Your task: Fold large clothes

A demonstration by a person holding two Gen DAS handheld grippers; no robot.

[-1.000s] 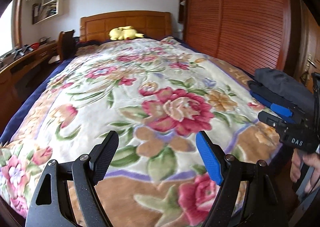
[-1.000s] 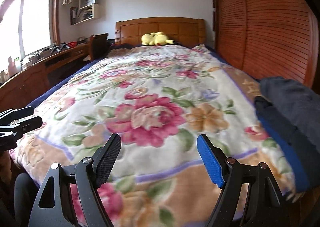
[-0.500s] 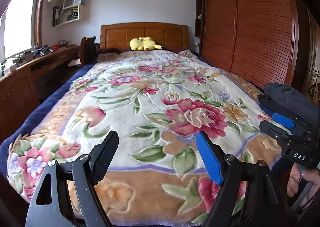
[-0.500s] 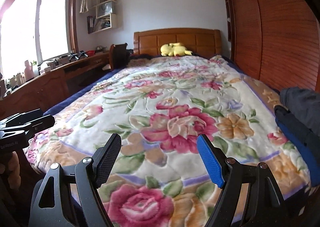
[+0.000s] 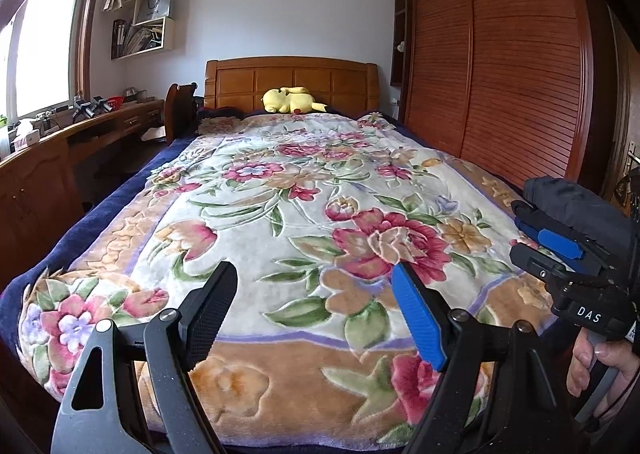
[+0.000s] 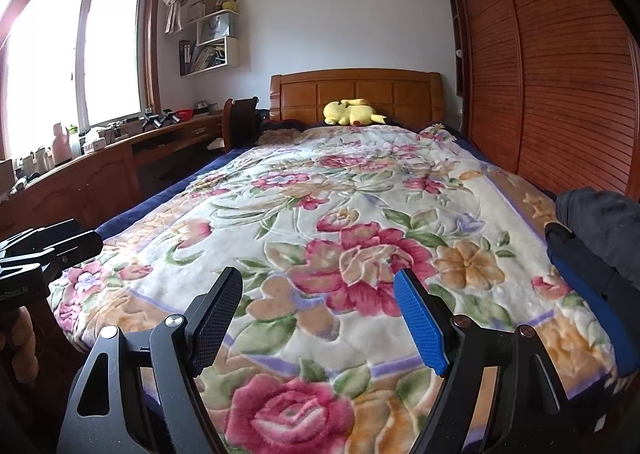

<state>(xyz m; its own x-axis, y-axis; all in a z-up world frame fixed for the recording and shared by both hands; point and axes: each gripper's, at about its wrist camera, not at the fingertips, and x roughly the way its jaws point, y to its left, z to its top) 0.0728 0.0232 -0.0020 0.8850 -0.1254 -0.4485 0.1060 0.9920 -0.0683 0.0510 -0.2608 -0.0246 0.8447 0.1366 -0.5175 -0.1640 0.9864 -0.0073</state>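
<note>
At 9 o'clock in the right wrist view, a window (image 6: 80, 58) shows fully; the left wrist view alone shows the hand (image 5: 600, 364). Since one second ago both cameras have tilted upward. Left gripper (image 5: 316, 314) and right gripper (image 6: 320, 318): two, both spread wide, gripping nothing. One blanket (image 6: 340, 222), one plush (image 6: 352, 112). One pile of dark clothes (image 6: 600, 226) lies at 3 o'clock on the blanket edge.

Home bedrm: bed (image 5: 288, 222) w/ headboard (image 5: 292, 82), wardrobe (image 5: 500, 66), desk (image 6: 120, 158).
</note>
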